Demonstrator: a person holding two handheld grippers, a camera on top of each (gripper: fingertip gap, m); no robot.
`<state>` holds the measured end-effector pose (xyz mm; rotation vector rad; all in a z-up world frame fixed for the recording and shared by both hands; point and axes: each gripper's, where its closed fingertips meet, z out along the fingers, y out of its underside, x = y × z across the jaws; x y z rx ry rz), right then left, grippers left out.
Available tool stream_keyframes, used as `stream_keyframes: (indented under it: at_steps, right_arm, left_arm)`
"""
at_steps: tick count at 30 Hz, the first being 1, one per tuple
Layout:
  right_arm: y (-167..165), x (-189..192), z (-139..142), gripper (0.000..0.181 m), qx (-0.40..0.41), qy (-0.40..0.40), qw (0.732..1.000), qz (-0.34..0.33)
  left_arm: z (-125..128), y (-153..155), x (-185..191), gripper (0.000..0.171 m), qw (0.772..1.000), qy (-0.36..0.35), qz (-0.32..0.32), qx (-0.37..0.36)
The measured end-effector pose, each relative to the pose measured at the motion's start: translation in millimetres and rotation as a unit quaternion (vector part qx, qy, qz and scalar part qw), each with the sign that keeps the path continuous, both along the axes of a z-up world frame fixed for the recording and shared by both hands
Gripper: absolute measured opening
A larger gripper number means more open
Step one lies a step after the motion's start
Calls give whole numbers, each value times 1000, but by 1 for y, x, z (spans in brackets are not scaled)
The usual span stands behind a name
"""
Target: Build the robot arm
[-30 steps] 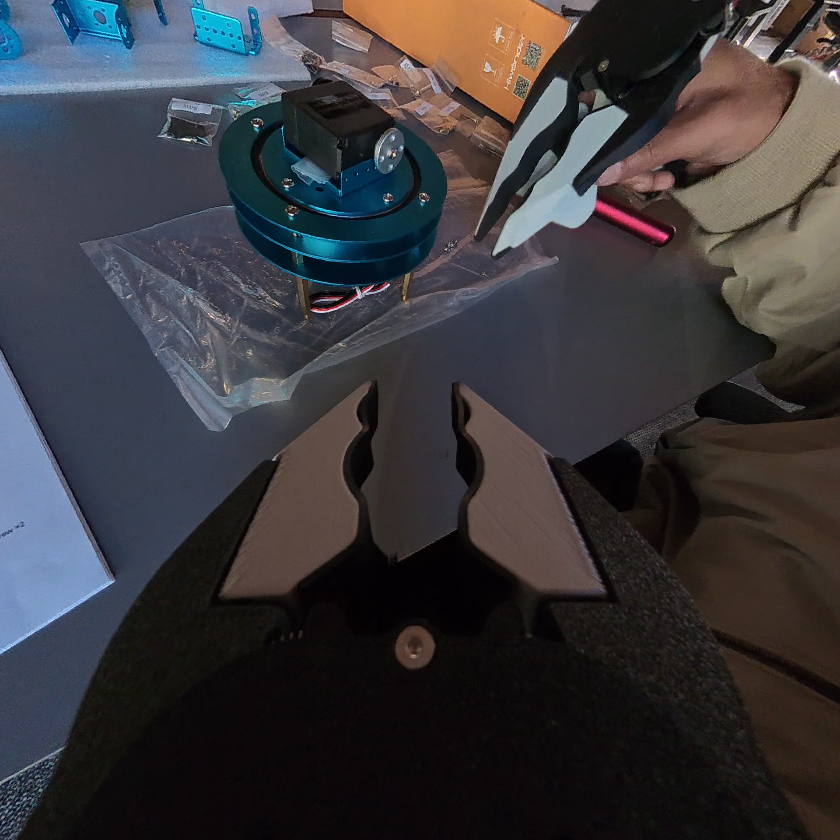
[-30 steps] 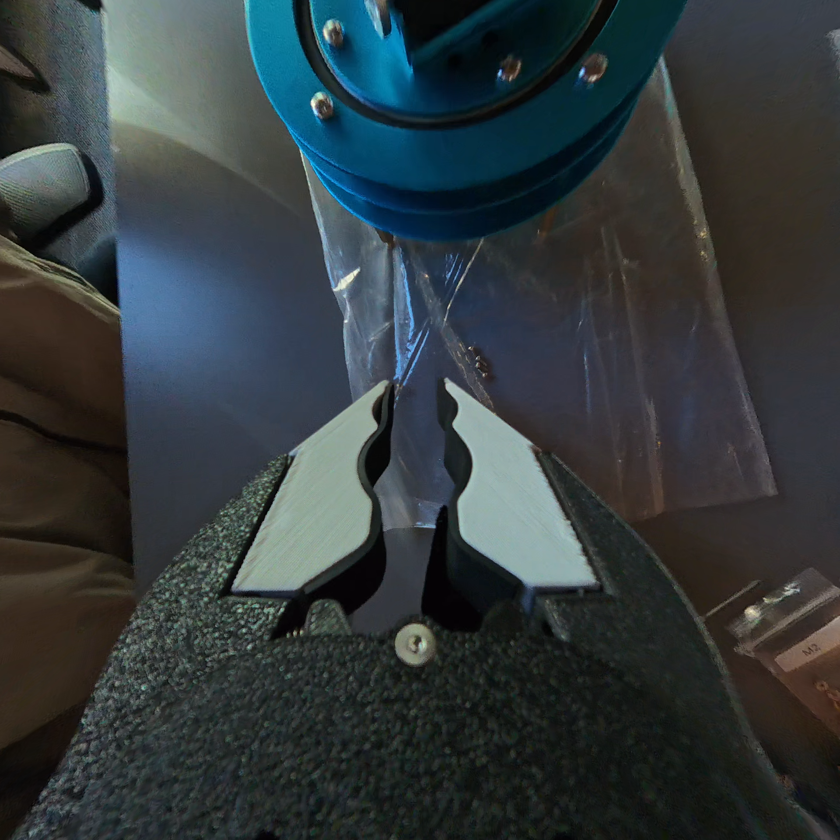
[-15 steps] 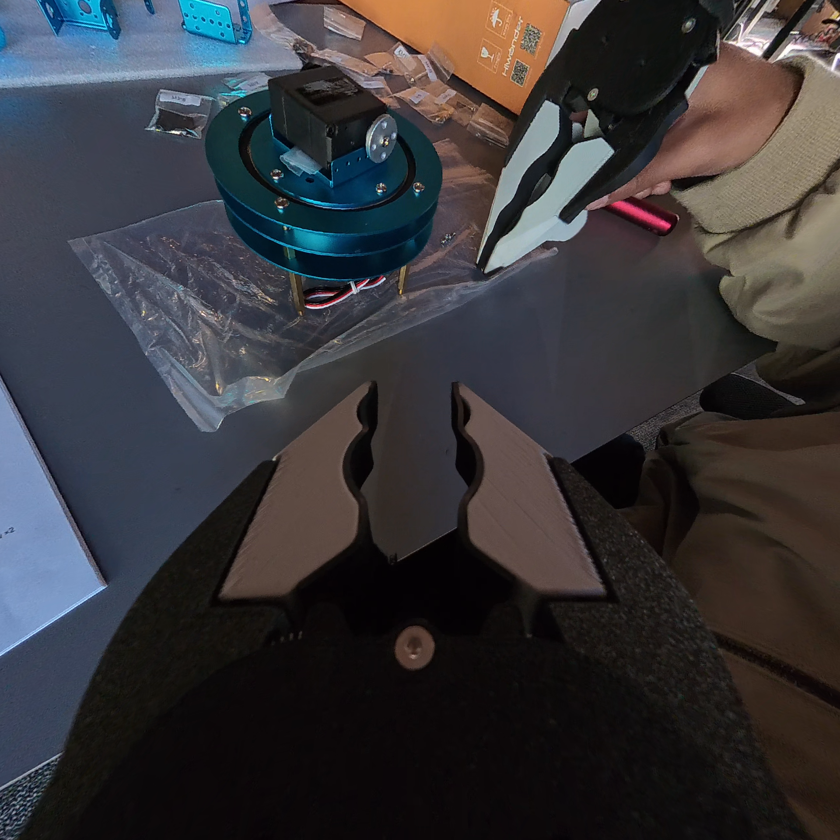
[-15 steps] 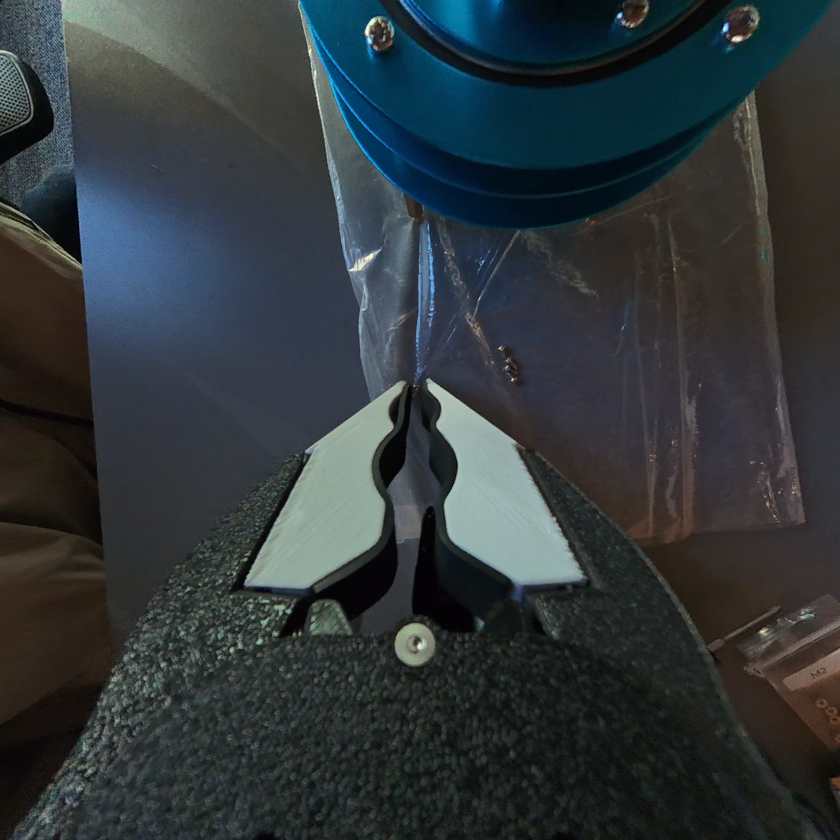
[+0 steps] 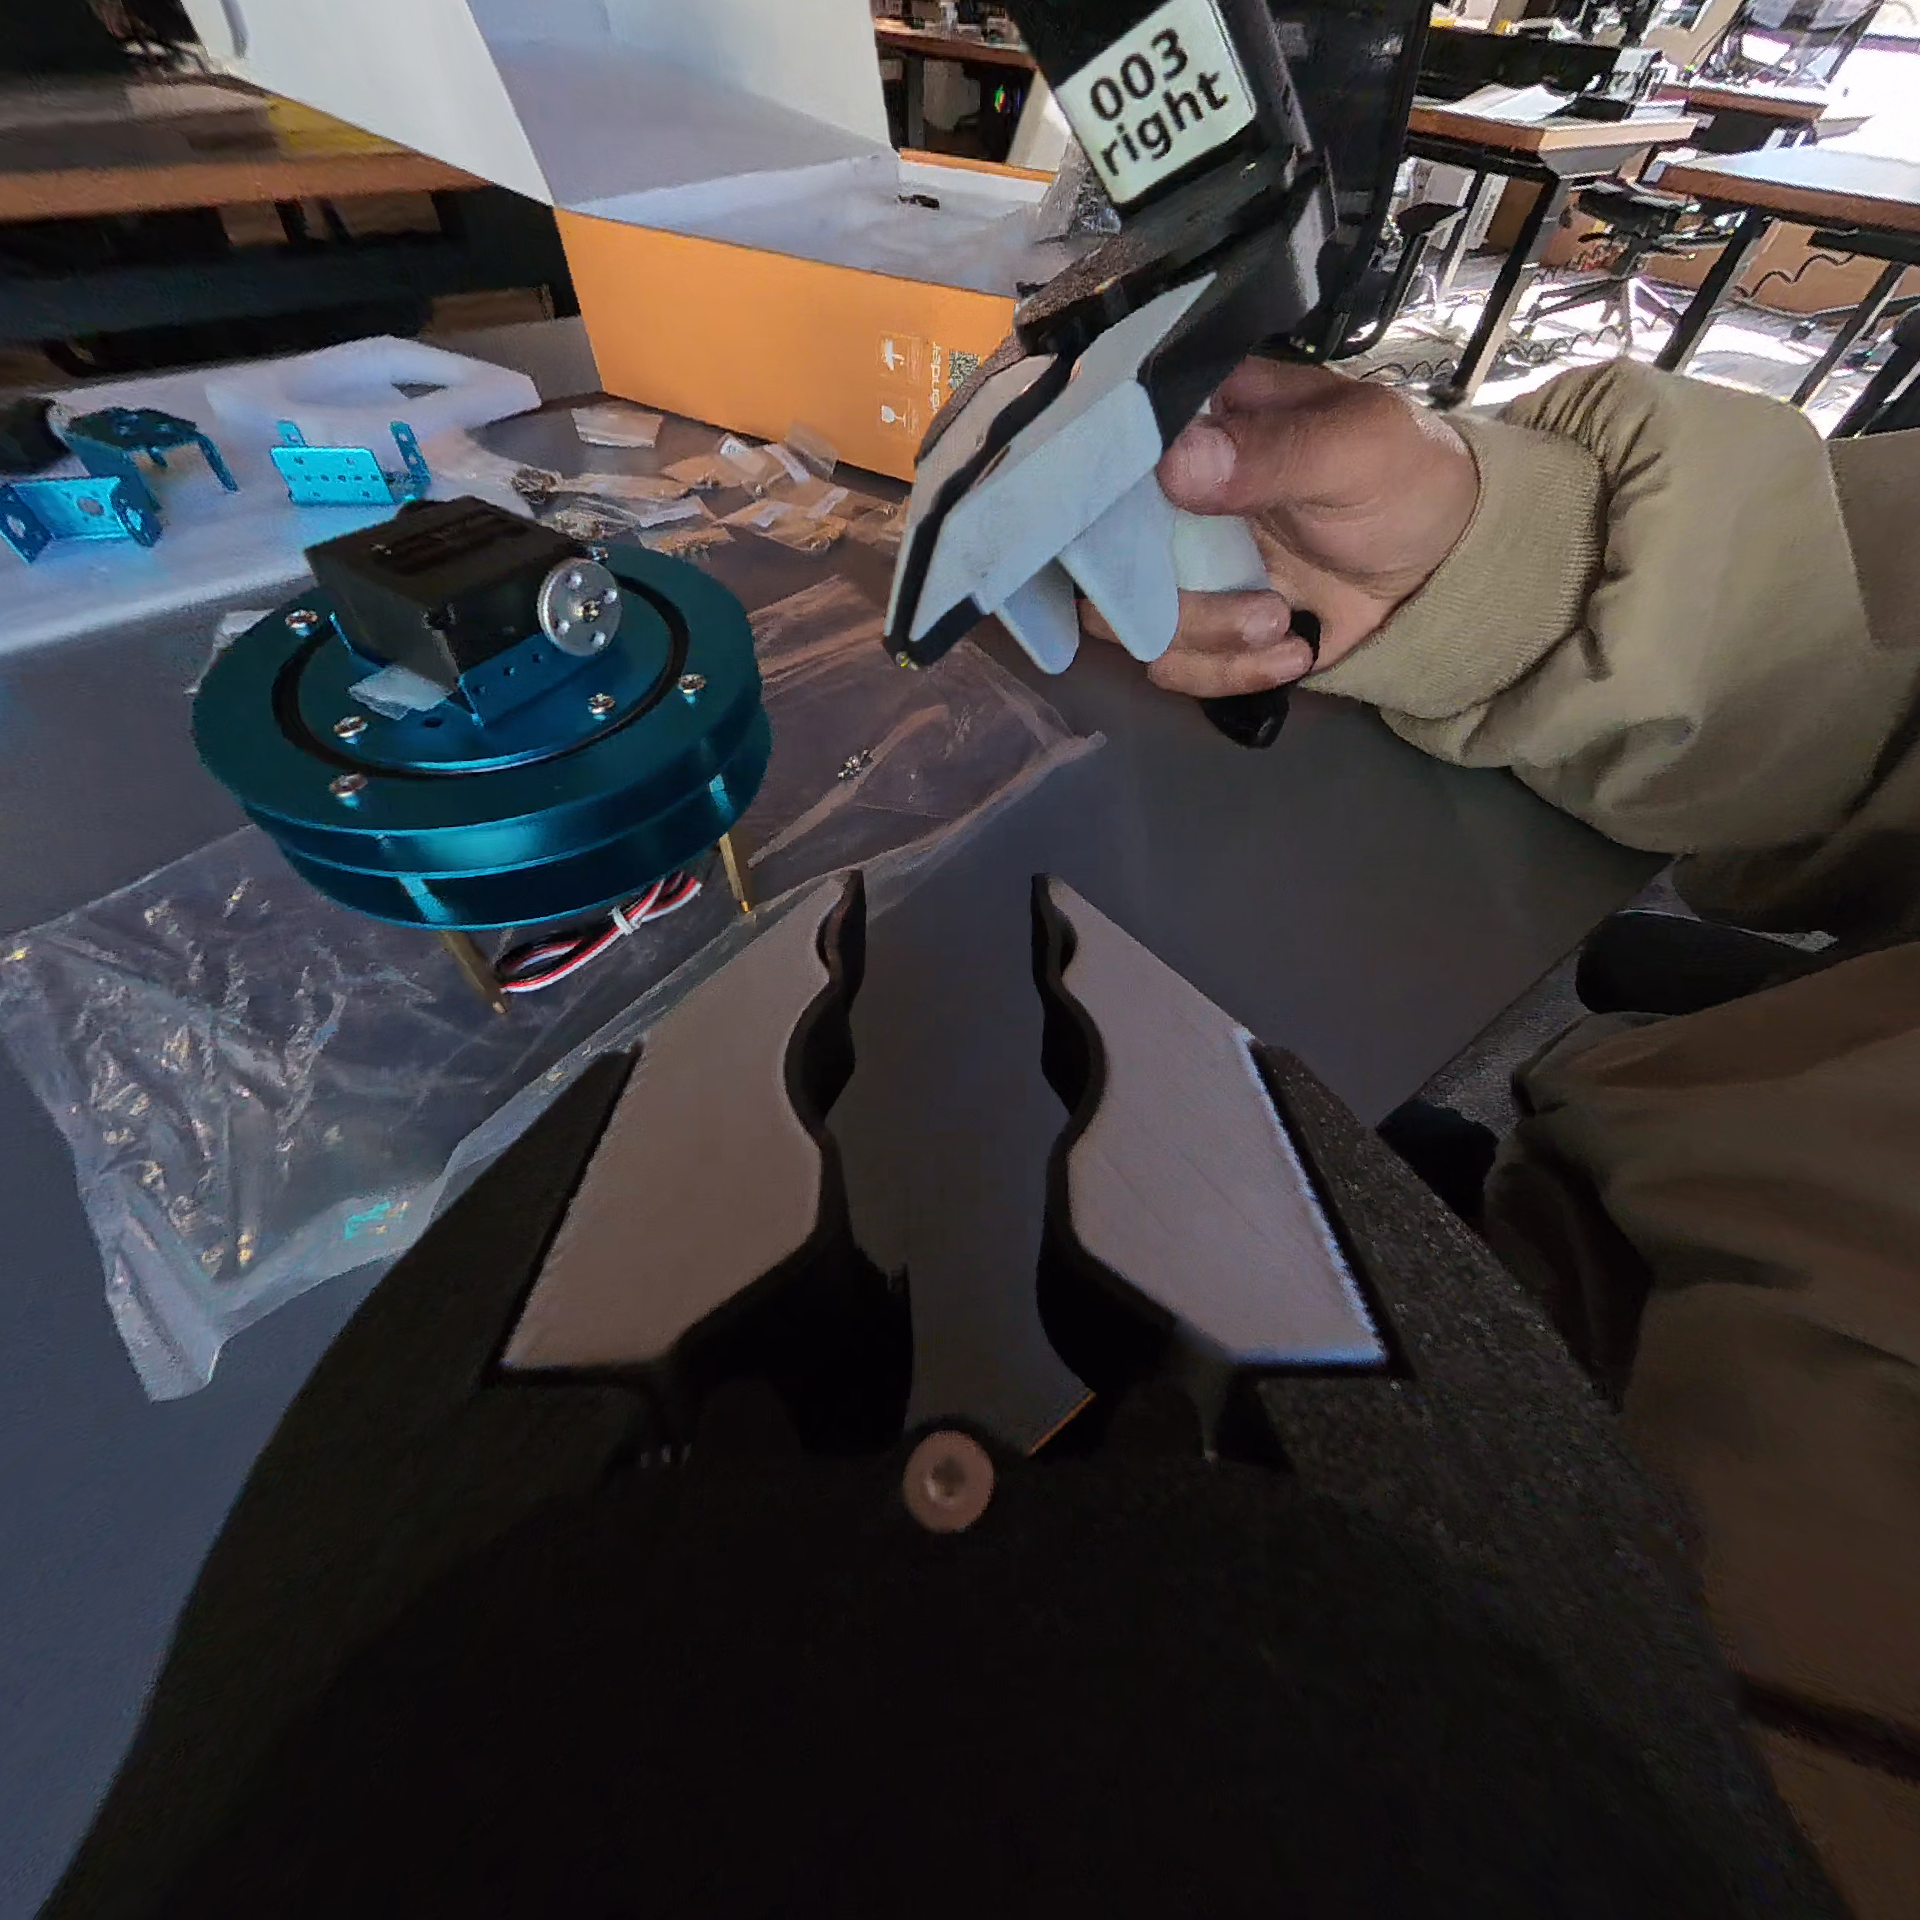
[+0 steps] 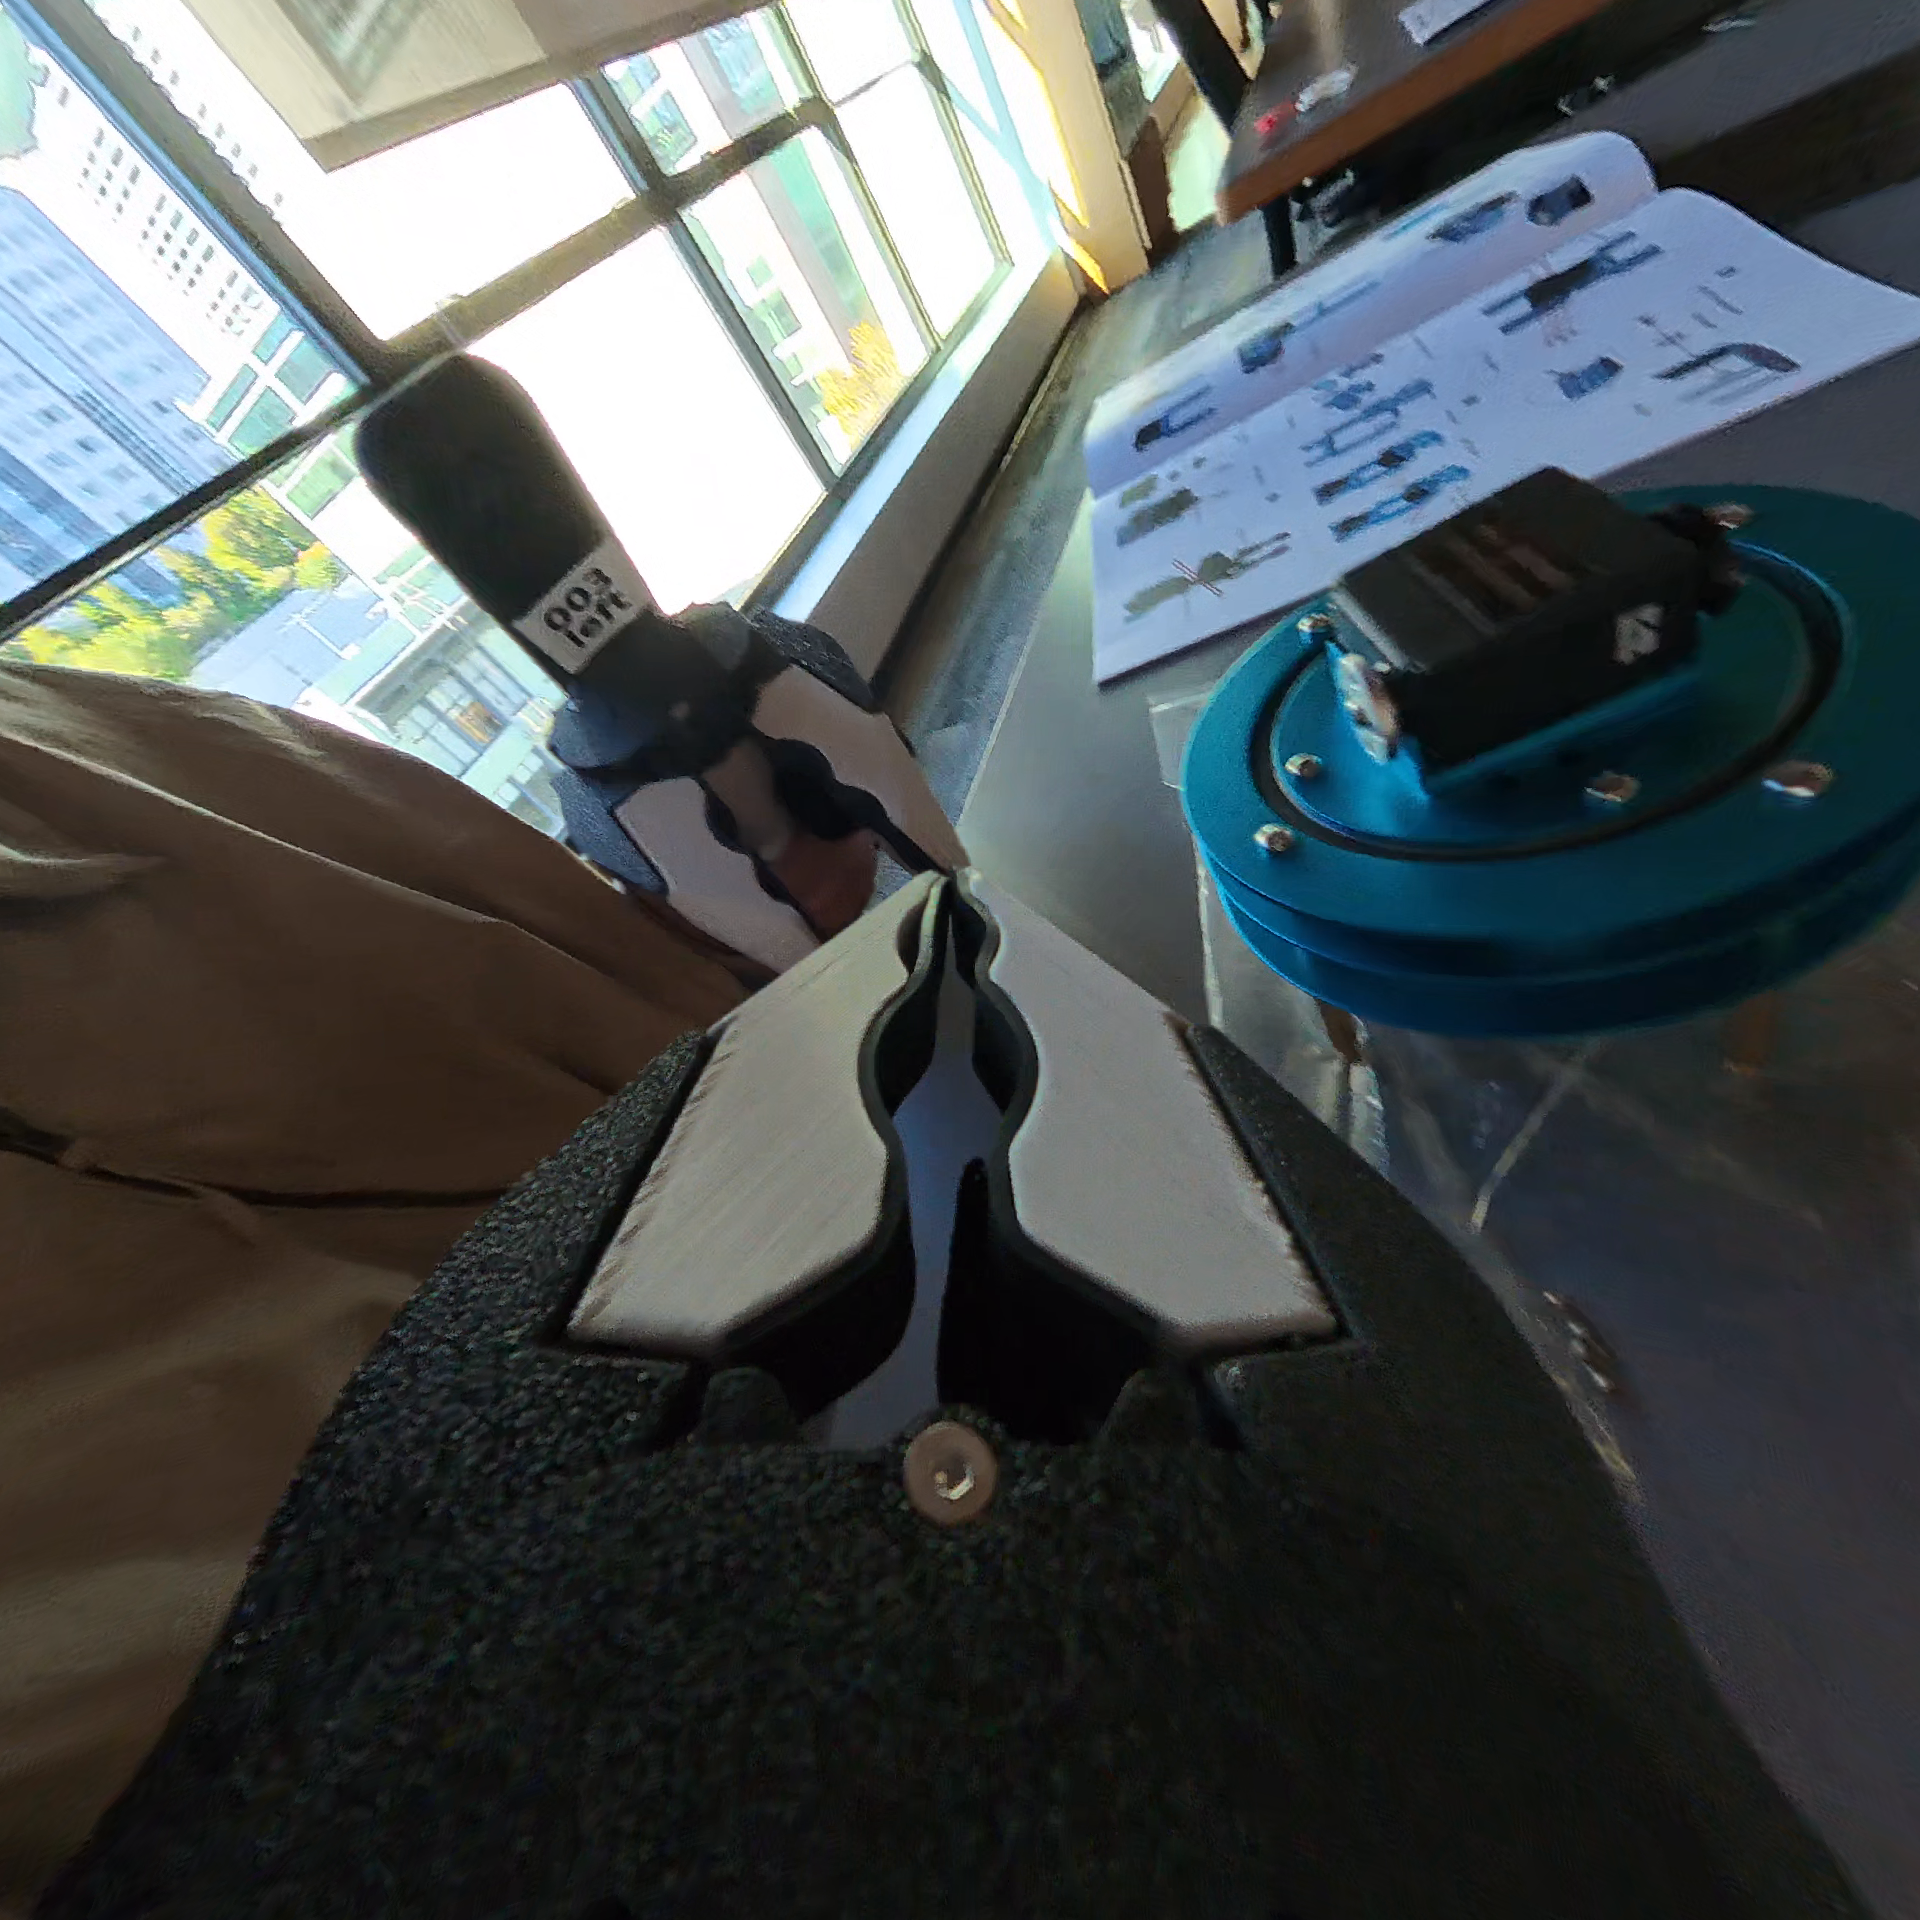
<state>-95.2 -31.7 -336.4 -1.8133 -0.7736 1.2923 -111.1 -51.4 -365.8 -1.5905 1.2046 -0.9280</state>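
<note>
Left hand-held gripper (image 5: 945, 914) hangs open and empty over the grey worktop (image 5: 1299, 883). Right hand-held gripper (image 6: 951, 883) is lifted, tips pinched together, something tiny maybe between them, can't tell. The blue round base (image 5: 478, 769) with its black motor (image 5: 436, 592) sits far left on a clear plastic bag (image 5: 208, 1091).

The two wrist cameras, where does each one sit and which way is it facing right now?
Left wrist view: on the open left gripper, above the grey table, facing the blue round base on a clear bag; the right gripper and hand show.
Right wrist view: on the shut right gripper, low and tilted, facing the windows; a tan sleeve shows.
Shared: the base, both grippers.
</note>
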Motion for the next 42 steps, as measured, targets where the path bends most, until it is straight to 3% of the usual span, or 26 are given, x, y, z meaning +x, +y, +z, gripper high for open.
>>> stream_keyframes:
  at_steps: [4, 8, 12, 14, 21, 25, 29, 33, 42]
  right_arm:
    - [-11, -21, 0, 0, 69, -31, 997, 26]
    - [-17, -23, 2, 0, 195, -95, 976, 17]
    - [-17, -25, -11, 0, 325, -216, 921, -1]
    - [-15, -27, -15, 0, 378, -257, 889, -11]
    - [-16, -32, -13, 0, 514, -355, 780, -43]
    - [-22, -36, -9, 0, 558, -367, 742, -49]
    - [-25, -38, -5, 0, 574, -365, 731, -54]
    - [-25, -37, -5, 0, 572, -361, 734, -55]
    - [-35, -40, 4, 0, 535, -296, 790, -46]
  left_arm:
    - [4, -2, 4, 20, 999, -31, -5, -8]
    - [12, -4, -4, 13, 991, -78, -54, -94]
    - [17, -3, -10, 13, 953, -129, -111, -252]
    - [17, -2, -12, 13, 938, -134, -131, -292]
    - [20, 13, -17, 10, 924, -134, -149, -325]
    - [24, 3, -14, 10, 907, -143, -192, -348]
    - [26, -8, -14, 10, 888, -150, -226, -371]
    - [24, -12, -13, 8, 891, -142, -231, -363]
    - [34, -20, -17, 5, 886, -165, -256, -350]
